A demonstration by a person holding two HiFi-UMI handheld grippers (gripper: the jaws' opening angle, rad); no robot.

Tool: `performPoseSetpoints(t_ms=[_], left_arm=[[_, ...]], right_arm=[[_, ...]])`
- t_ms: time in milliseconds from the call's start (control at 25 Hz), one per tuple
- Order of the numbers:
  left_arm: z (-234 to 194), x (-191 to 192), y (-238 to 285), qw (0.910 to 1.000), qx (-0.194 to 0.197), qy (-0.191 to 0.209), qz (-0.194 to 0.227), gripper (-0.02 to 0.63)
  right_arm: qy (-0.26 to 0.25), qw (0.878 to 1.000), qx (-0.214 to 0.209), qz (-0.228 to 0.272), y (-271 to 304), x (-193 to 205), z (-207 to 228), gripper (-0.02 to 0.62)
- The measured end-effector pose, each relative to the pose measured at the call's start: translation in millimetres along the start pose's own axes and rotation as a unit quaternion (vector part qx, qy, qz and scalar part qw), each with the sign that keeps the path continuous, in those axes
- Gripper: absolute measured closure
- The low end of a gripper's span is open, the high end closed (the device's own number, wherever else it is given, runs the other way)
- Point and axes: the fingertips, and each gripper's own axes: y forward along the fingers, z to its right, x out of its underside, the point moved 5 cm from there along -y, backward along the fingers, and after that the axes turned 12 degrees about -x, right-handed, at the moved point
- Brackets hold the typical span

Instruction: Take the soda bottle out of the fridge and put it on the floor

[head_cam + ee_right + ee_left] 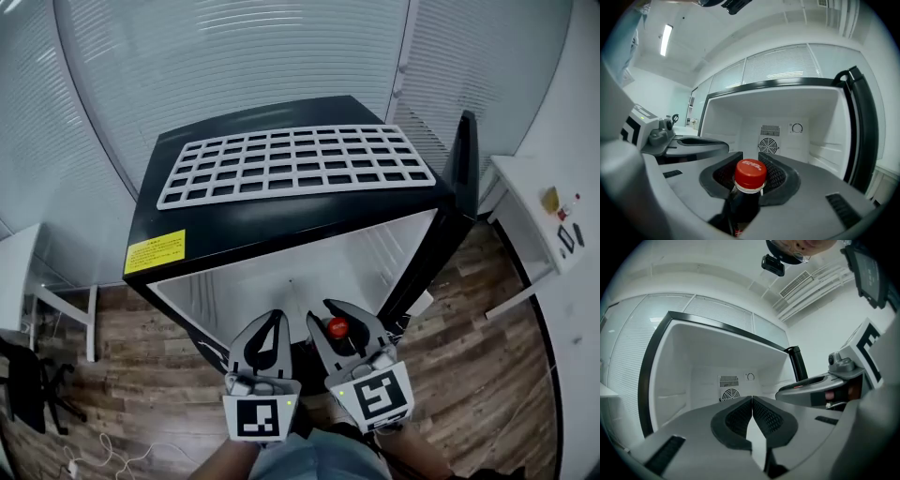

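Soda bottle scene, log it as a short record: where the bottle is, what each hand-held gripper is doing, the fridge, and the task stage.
bottle: soda bottle, red cap, dark drink, at the fridge's open front
right hand-held gripper: closed on the bottle's neck
left hand-held gripper: shut, empty, beside the right one
fridge: black, door open, inside looks bare
on top: white wire rack
task stage: bottle gripped, not yet on the floor
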Motion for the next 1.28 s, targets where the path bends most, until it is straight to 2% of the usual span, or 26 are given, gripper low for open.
performPoseSetpoints(t_ms=[360, 720, 1040, 1280], left_arm=[[69, -3, -18, 0.9992, 0.040, 0.006, 0.001, 0.586], [164, -5, -52, 0.9933, 0.115, 0.008, 0.006, 0.586], [259, -4, -77, 0.9783, 0.207, 0.007, 0.002, 0.586], [338, 3, -108, 0.9582, 0.286, 0.012, -0.006, 0.586]], right_arm=[[0.015, 0.999, 0.046, 0.003, -87, 12, 6, 0.479], [0.024, 0.992, 0.125, -0.004, -197, 32, 14, 0.479], [0.040, 0.977, 0.207, -0.012, -293, 53, 24, 0.479], [0.056, 0.958, 0.282, -0.018, -374, 76, 25, 0.479]])
